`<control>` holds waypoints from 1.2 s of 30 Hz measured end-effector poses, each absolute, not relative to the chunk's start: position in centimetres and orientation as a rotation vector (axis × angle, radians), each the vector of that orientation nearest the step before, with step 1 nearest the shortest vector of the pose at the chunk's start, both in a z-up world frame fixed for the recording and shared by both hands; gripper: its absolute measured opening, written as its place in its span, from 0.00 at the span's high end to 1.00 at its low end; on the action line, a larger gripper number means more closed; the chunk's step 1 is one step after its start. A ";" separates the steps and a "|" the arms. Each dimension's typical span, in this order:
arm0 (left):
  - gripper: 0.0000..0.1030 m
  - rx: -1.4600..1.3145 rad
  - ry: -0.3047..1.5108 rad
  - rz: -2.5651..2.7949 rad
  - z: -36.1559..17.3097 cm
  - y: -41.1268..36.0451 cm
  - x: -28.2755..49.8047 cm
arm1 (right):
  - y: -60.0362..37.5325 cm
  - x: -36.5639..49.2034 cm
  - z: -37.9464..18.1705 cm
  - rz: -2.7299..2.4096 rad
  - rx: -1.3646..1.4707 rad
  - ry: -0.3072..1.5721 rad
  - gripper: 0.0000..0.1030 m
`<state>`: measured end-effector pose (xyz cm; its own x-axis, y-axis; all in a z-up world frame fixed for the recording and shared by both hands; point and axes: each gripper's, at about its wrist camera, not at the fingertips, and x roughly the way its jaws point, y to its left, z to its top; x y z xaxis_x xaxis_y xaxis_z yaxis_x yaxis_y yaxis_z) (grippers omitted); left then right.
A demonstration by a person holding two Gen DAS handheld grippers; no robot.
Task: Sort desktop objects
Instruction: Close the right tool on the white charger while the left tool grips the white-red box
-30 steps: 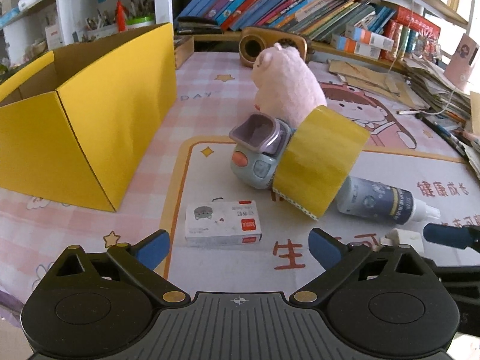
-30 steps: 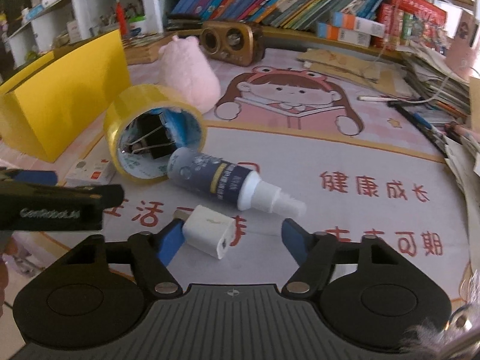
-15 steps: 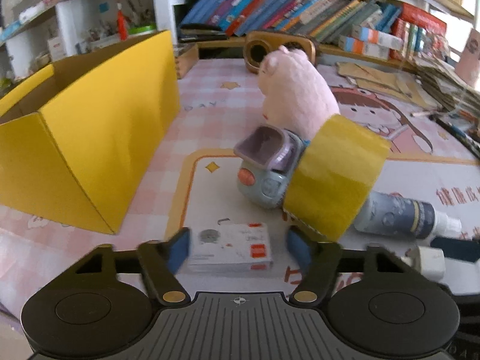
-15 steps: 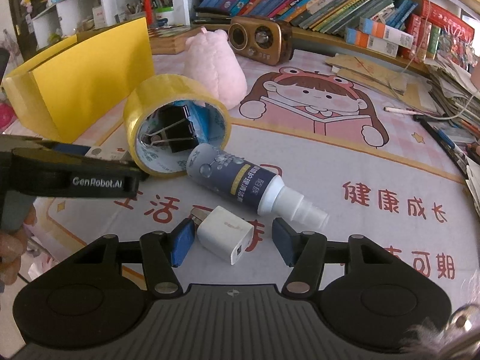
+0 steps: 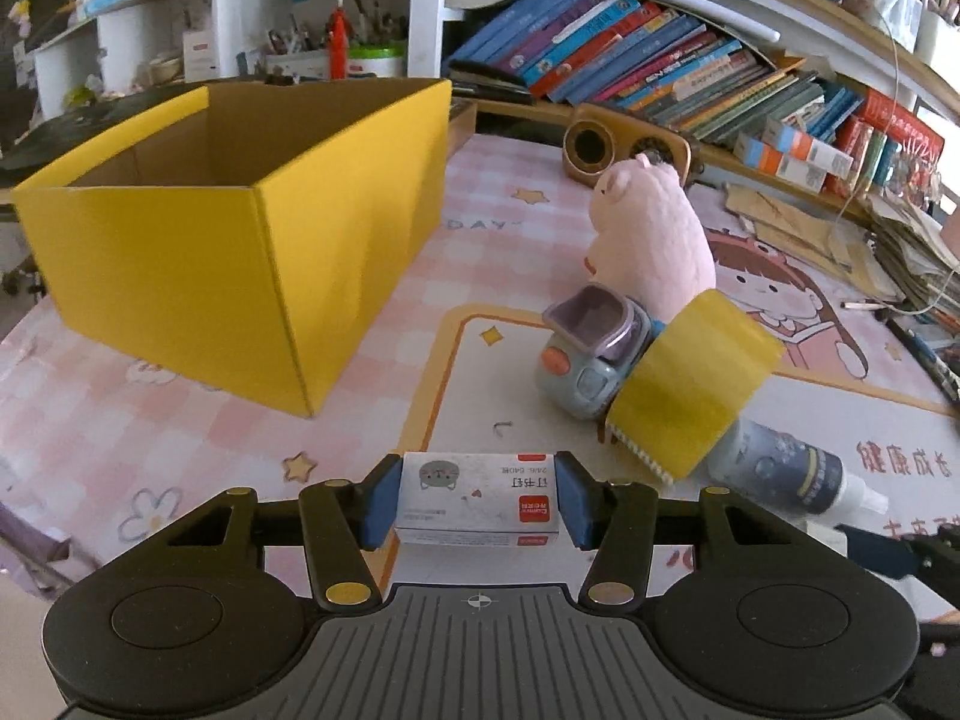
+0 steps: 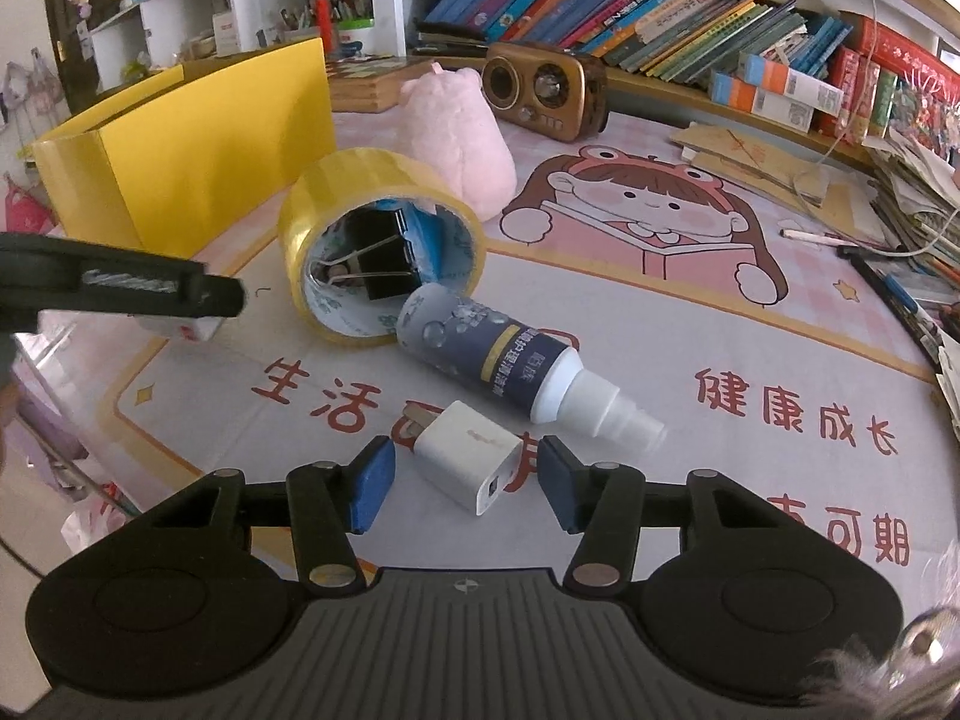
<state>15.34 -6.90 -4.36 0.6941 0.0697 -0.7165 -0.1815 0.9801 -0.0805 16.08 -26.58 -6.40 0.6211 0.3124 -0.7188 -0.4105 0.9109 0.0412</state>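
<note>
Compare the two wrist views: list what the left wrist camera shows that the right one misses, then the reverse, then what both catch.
Left wrist only: the left gripper shut on the staple box, the grey toy beside the tape, and the inside of the yellow box.

Right wrist only: the right gripper open around the white charger, not yet touching it, and a black binder clip inside the tape roll.

Both: the tape roll, spray bottle, pink plush and wooden radio.
</note>
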 end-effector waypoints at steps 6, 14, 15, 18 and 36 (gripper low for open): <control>0.50 -0.129 0.776 0.153 -3.6 -6.7 14.0 | -26.6 16.2 -6.6 0.390 -0.116 0.795 0.61; 0.50 -0.155 0.734 0.092 -2.9 -5.5 13.0 | -26.4 15.8 -6.2 0.368 -0.117 0.799 0.67; 0.49 -0.158 0.730 0.083 -2.8 -5.3 12.9 | -26.3 15.6 -6.0 0.362 -0.114 0.794 0.67; 0.50 -0.167 0.717 0.053 -2.4 -4.2 12.6 | -25.9 15.0 -4.6 0.338 -0.106 0.764 0.67; 0.50 -0.146 0.687 -0.040 -0.7 4.5 6.1 | -16.8 8.7 0.1 0.422 -0.031 0.745 0.67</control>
<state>6.13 4.45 -0.72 0.7726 -0.0854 -0.6291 -0.0112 0.9889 -0.1479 8.68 -16.83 0.09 0.6551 0.3615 -0.6634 -0.3831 0.9158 0.1207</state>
